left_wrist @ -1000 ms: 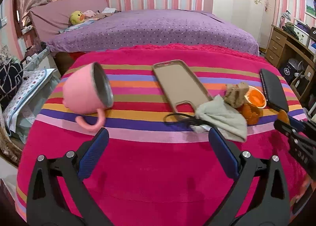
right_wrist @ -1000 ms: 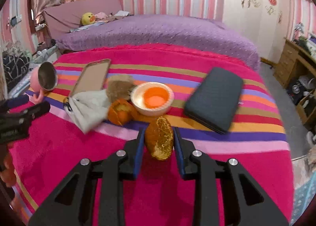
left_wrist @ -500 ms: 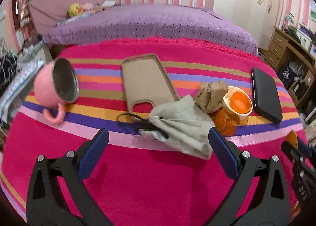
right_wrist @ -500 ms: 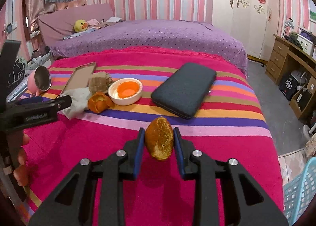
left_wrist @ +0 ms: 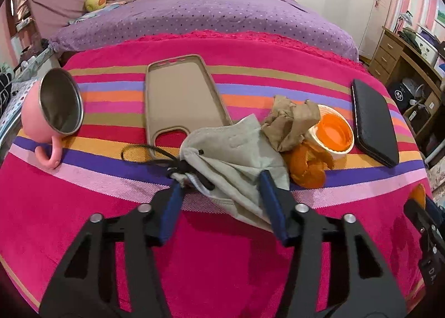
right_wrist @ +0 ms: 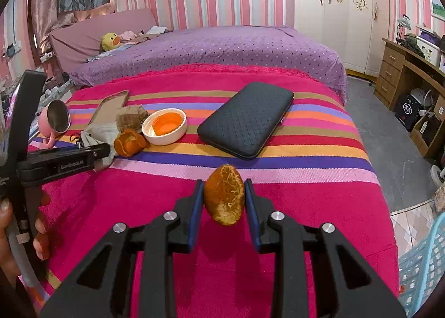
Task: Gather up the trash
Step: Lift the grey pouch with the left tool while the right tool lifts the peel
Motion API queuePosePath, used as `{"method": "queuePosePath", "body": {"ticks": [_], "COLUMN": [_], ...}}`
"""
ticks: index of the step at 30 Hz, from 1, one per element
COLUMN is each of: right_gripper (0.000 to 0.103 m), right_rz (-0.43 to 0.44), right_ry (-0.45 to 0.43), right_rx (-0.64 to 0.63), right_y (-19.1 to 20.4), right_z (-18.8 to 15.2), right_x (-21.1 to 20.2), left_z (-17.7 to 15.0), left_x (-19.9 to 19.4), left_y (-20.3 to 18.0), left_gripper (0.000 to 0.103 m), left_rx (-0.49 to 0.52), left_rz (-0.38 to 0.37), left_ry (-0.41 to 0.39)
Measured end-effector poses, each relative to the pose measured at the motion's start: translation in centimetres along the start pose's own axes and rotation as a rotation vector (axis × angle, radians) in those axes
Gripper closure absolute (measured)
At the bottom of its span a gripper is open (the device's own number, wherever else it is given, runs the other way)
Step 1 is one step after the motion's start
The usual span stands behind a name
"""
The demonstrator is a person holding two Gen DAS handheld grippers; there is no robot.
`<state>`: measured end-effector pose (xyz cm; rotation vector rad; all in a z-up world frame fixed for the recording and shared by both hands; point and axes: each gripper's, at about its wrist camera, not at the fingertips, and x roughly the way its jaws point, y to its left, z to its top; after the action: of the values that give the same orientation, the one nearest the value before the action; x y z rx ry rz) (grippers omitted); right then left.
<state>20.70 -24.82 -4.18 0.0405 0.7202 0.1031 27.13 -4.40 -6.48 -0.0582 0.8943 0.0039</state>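
The left gripper [left_wrist: 221,188] has just been closing its blue-padded jaws around the crumpled grey cloth face mask [left_wrist: 236,156], which lies between them on the striped pink blanket [left_wrist: 83,220]; whether the pads already press the fabric cannot be told, since the cloth bulges over the right pad and hides the contact. The right gripper [right_wrist: 224,198] pinches a dried piece of orange peel [right_wrist: 224,198] clear of the blanket, on the near side of the mask. Taking the mask as landmark: a crumpled brown paper wad [left_wrist: 289,120] touches its far right edge, a second orange peel [left_wrist: 307,167] sits just beside its right side, a white cap with an orange lining [left_wrist: 332,134] lies beyond that peel, and a beige phone case [left_wrist: 180,95] lies just behind it. The likely trouble is the mask's black ear loop [left_wrist: 150,156], which trails left toward the case; a lift could drag the loop under the case edge or tug it along. A shallow pinch on loose cloth may also slip. The right gripper's peel, held by its edges, could drop if tilted. A pale blue basket [right_wrist: 425,268] is cut off at the right wrist view's corner, so its contents cannot be seen.
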Motion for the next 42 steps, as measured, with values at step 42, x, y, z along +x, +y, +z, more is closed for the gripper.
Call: {"method": "queuePosePath", "body": {"ticks": [42], "right_gripper": [0.074], "right_rz": [-0.037], "right_ry": [-0.081], "right_rx": [-0.023], "right_y": [-0.6], "right_z": [-0.5], "right_x": [-2.3], "left_z": [-3.3], "left_x": [-10.6], "left_y": [4.4], "left_gripper": [0.086], "left_rx": [0.062], "left_rz": [-0.067], "left_ry": [-0.245]}}
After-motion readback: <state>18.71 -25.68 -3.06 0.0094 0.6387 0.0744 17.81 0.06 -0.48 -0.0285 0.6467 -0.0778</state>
